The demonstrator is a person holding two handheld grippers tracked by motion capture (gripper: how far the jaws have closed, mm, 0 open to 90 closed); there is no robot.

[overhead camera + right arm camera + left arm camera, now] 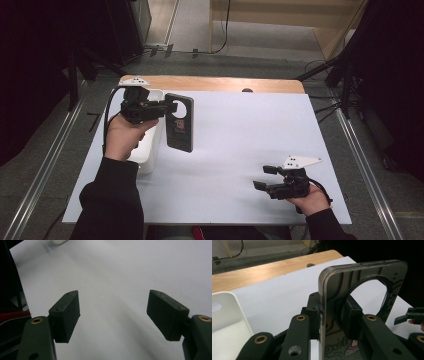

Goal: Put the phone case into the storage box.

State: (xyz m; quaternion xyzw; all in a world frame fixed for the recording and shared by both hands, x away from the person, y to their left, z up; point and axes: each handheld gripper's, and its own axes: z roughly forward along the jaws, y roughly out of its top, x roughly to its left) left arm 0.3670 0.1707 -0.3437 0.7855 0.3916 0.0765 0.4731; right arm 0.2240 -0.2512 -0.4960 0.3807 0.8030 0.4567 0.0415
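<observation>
One phone case (179, 122) is hanging clamped in the left gripper (165, 107) at the white bin's (151, 150) three o'clock, so setting it down seems next, while the right gripper (264, 177) is waiting open.

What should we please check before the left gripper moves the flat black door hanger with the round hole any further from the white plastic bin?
1. Grip: the left gripper is shut on the flat black door hanger with the round hole, pads on both faces: ok.
2. Where it is held: at the rim of the hole, near one end, so the long end hangs free: cannot tell if it will swing.
3. Clear of the white plastic bin: the hanger is beside it, over the white table sheet: ok.
4. The right gripper is open, holds nothing, and is well apart: ok.
5. Landing spot on the sheet bare: ok.
</observation>
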